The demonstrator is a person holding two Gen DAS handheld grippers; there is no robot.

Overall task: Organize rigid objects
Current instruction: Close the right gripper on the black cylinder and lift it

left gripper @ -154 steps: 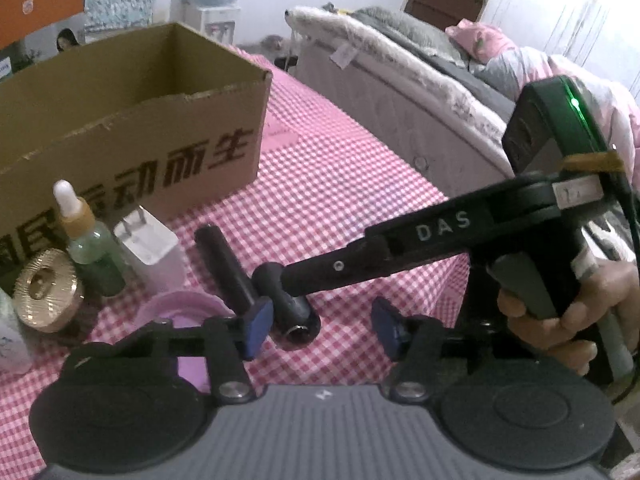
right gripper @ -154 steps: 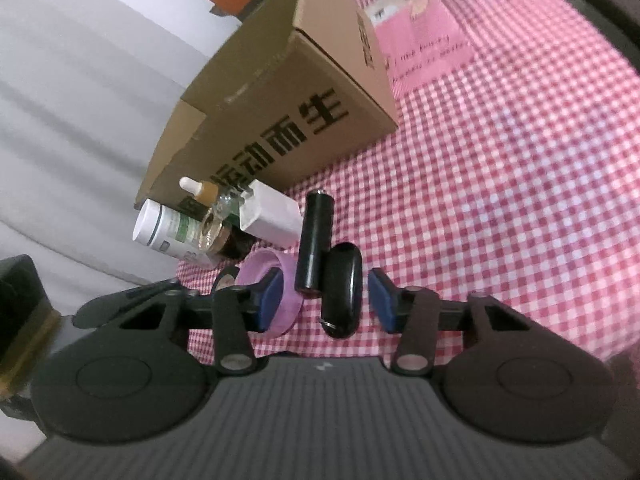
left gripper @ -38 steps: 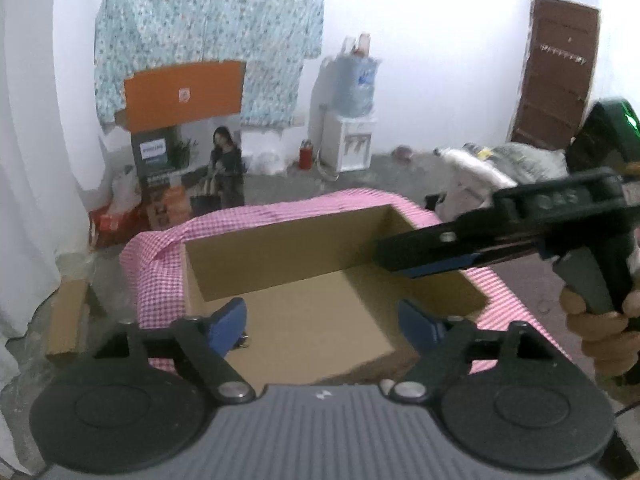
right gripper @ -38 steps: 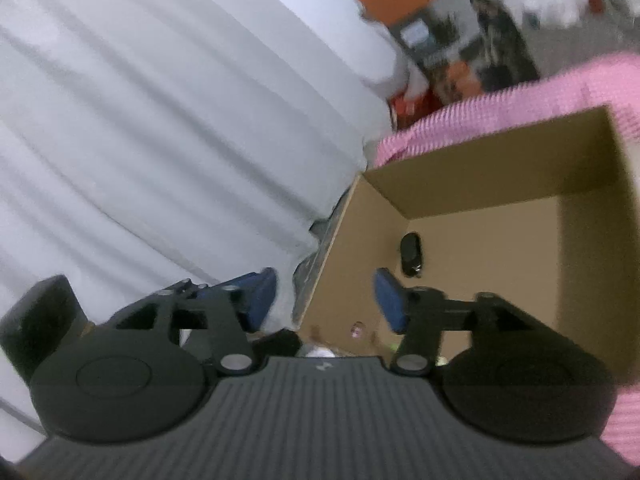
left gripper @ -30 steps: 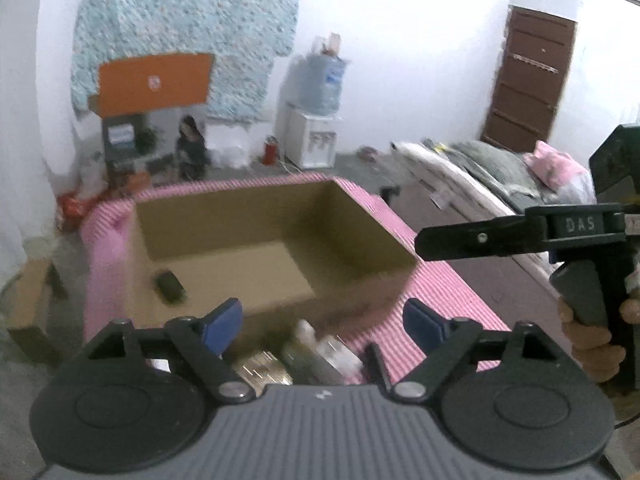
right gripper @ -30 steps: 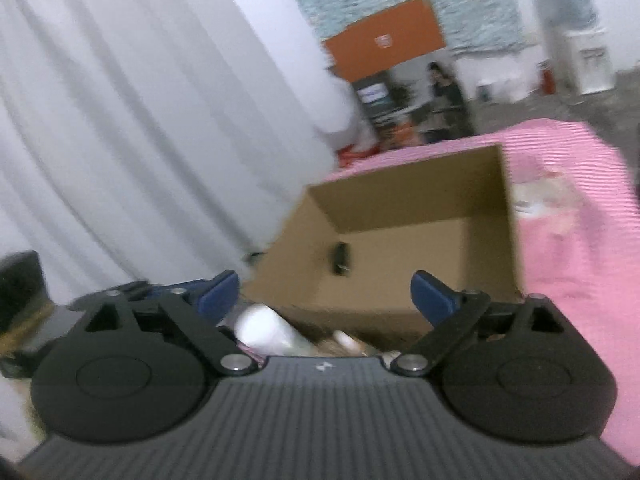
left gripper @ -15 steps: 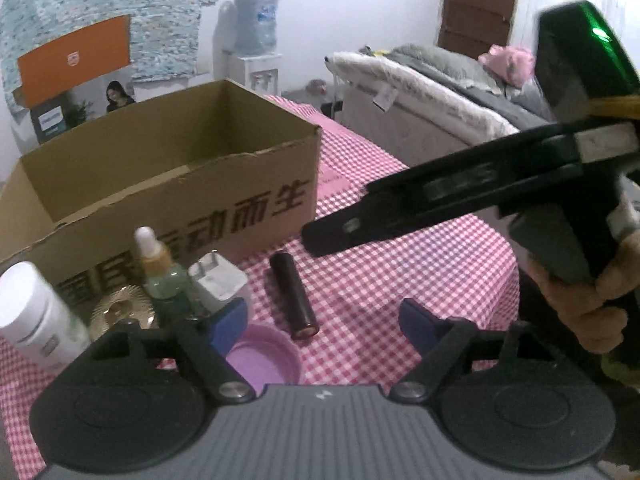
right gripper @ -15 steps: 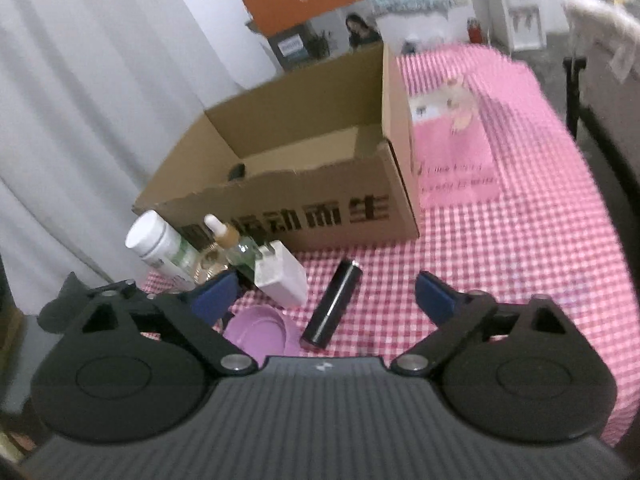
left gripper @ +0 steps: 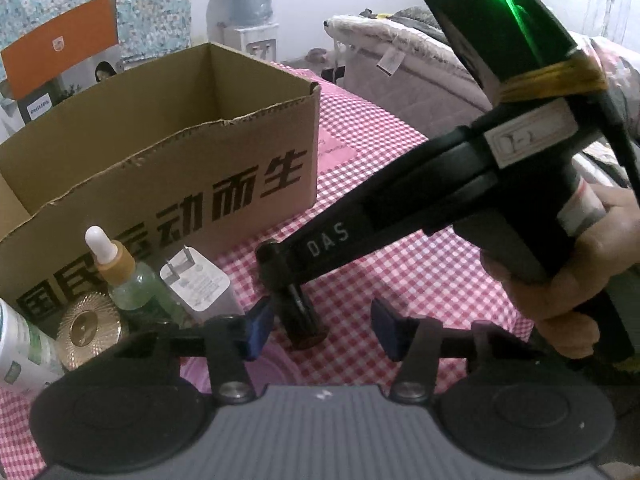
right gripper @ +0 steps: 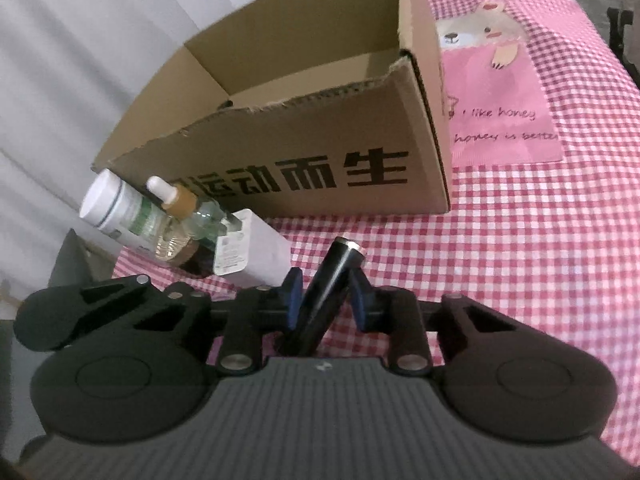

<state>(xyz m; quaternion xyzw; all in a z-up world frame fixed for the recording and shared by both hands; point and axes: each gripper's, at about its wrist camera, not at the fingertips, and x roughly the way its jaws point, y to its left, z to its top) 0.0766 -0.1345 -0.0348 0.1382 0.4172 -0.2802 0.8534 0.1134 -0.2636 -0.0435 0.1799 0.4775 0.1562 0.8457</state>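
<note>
A black cylinder (right gripper: 327,284) with a silver end lies on the pink checked cloth in front of the open cardboard box (right gripper: 304,160). My right gripper (right gripper: 325,298) is shut on the black cylinder. In the left wrist view the right gripper's finger comes down on the cylinder (left gripper: 304,316), which sits between the blue pads of my open, empty left gripper (left gripper: 320,330). Left of it stand a white plug adapter (left gripper: 198,284), a dropper bottle (left gripper: 120,276), a gold-lidded jar (left gripper: 88,326) and a white bottle (left gripper: 16,344).
A pink lid (left gripper: 256,372) lies under my left fingers. A pink printed panel (right gripper: 496,92) lies on the cloth right of the box. A bed (left gripper: 416,60) stands beyond the table's right edge. White curtains (right gripper: 80,60) hang on the left.
Both grippers dropped from above the box to the table. My right gripper, wide open half a second ago, has closed on the black cylinder. My left gripper has narrowed somewhat.
</note>
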